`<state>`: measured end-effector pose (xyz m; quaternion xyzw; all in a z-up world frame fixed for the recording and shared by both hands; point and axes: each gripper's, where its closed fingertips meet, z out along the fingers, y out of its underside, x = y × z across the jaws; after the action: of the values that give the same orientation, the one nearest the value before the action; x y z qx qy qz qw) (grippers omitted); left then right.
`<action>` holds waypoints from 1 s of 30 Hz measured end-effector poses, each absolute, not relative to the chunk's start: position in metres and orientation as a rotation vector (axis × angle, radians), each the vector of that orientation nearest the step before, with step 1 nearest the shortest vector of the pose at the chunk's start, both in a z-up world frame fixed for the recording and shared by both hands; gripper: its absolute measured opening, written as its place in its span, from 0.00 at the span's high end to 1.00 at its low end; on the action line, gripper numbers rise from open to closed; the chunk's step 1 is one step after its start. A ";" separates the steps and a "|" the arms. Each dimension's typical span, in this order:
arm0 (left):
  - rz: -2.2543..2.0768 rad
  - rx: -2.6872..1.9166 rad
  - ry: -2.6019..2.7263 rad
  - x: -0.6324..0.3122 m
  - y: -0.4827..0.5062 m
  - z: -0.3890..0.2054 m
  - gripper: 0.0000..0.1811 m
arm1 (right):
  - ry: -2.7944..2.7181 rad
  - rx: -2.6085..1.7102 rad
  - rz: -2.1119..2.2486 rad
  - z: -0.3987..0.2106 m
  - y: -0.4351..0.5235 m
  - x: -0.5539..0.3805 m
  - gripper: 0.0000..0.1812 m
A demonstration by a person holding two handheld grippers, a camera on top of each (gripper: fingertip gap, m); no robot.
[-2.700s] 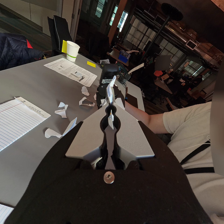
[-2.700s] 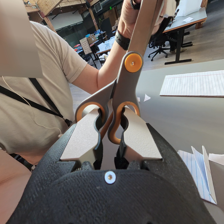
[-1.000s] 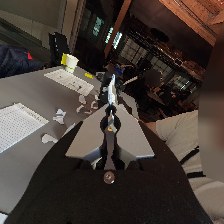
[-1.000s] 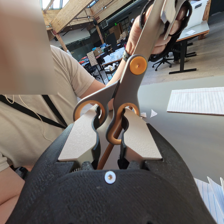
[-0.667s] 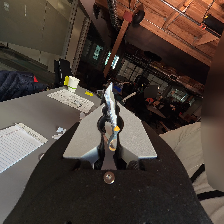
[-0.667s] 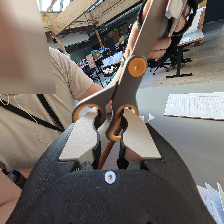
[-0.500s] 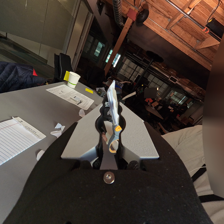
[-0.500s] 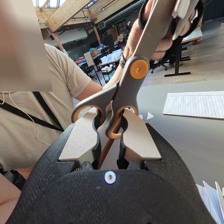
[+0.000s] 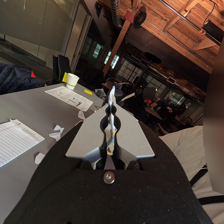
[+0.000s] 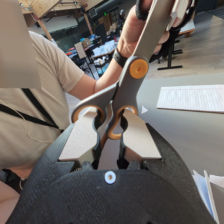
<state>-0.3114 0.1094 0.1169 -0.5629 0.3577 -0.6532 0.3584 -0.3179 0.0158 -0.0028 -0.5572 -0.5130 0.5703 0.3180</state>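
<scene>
Above the grey table [image 9: 30, 109], the left hand-held gripper [image 9: 110, 109] is raised and tilted upward, its fingers pinched tight on a small piece of lined paper [image 9: 111, 106] that stands on edge between the tips. The right hand-held gripper [image 10: 110, 115] points toward the person's torso; each of its two fingers is threaded through one of the two orange-lined handle loops of a pair of grey scissors [image 10: 128, 87], so it grips the scissors with its fingers held apart. The scissor blades rise up and to the right, where they meet the paper scrap [image 10: 175, 13] held by the left tool; the person's left hand [image 10: 130, 31], with a dark band at the wrist, wraps that tool's handle at the top edge of the right wrist view.

On the table lie one lined pad [image 9: 14, 139] near its left edge, one printed sheet [image 9: 69, 97] farther back, one white paper cup [image 9: 72, 81] at the far corner, one yellow note [image 9: 88, 91], and about five torn paper scraps [image 9: 57, 132]. More lined sheets [image 10: 204, 194] sit at the lower right.
</scene>
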 end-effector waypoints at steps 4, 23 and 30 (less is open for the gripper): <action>-1.697 -1.461 0.933 -0.312 0.109 0.115 1.00 | -1.350 -1.494 1.476 -0.006 0.019 -0.316 0.85; -1.680 -1.503 0.978 -0.324 0.108 0.109 1.00 | -1.334 -1.552 1.472 -0.003 0.018 -0.309 0.81; -1.784 -1.440 0.925 -0.323 0.106 0.120 1.00 | -1.320 -1.519 1.471 0.007 0.017 -0.312 0.80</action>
<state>-0.3225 0.1057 0.1200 -0.5501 0.3536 -0.6815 0.3285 -0.3122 0.0170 0.0066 -0.5775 -0.5018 0.5595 0.3188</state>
